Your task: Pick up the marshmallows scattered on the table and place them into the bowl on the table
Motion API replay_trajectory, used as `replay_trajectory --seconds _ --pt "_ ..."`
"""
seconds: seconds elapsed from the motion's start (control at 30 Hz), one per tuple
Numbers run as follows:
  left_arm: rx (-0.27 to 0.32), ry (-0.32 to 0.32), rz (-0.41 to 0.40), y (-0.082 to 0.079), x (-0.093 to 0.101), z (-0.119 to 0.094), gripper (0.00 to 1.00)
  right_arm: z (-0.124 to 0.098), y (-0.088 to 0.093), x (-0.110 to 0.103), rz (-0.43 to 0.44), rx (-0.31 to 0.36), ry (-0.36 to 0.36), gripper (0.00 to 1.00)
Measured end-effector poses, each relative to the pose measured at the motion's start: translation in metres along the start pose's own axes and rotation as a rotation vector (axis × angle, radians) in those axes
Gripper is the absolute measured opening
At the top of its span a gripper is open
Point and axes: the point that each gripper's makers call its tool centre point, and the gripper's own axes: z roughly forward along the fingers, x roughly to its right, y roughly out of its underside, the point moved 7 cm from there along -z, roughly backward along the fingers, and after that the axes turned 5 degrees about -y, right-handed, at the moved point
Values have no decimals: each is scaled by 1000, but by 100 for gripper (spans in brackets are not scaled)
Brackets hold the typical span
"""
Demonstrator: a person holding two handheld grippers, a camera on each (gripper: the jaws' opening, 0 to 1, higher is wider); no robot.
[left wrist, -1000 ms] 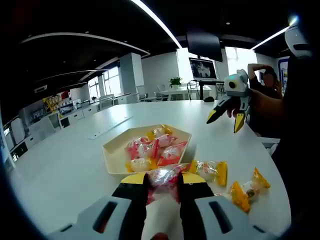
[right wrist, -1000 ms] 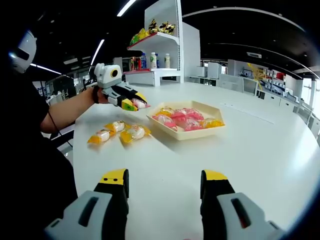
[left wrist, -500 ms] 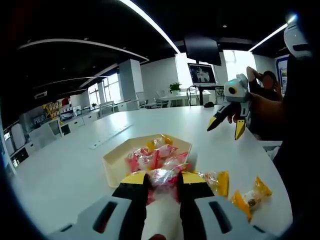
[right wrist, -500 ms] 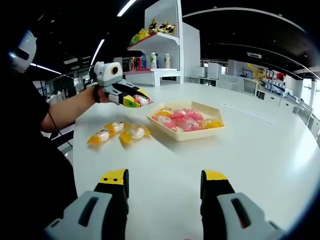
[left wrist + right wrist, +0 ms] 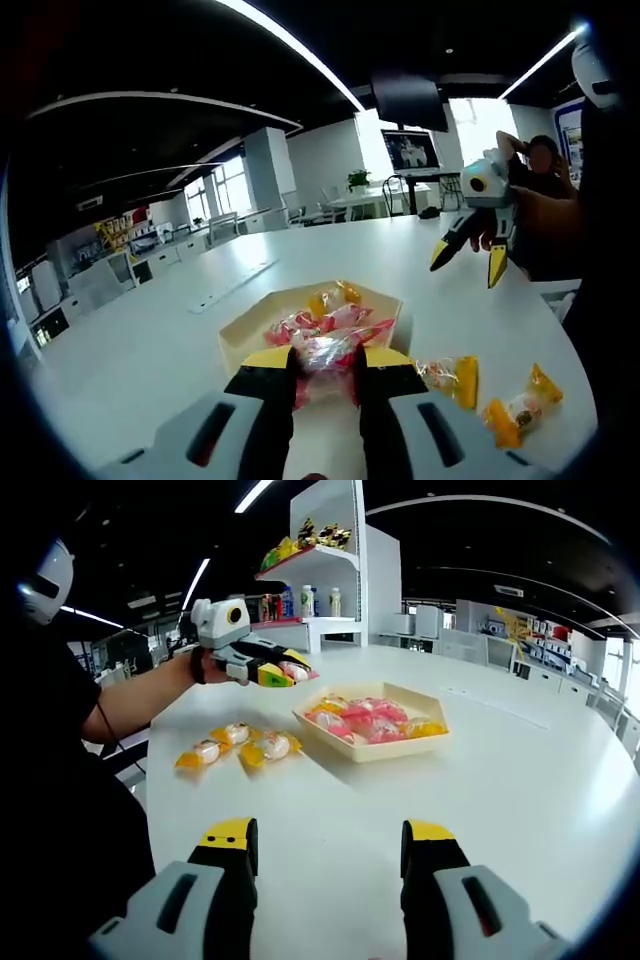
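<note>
Office desks and windows are filling the background behind a wide white table on which the work is going on. Going left to right in the right gripper view, two wrapped marshmallows are lying loose on the table just beside the bowl's left edge, the left gripper is hanging in the air above and just left of the bowl, and the bowl itself is already holding a pile of pink and yellow sweets. The left gripper's jaws are clamping a pink-wrapped marshmallow, which is sitting crosswise between the tips in the left gripper view, and the bowl is lying directly ahead and below them, so a release looks to need only a short advance over the rim. The two loose sweets are showing at lower right there, on the side toward the person. The right gripper is hovering low over bare table with its jaws wide apart and nothing between them, well apart from the bowl; in the left gripper view it is hanging at right, tips spread. Judging by this, the left hand is the nearer to the bowl.
</note>
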Motion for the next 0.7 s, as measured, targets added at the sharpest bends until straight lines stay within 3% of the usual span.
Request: replay_trajectory --seconds 0.53,0.7 --pt "-19 -93 93 -7 -9 20 25 0 1 -2 5 8 -6 57" --pt "-13 -160 93 -7 -18 22 25 -1 2 -2 7 7 -3 57"
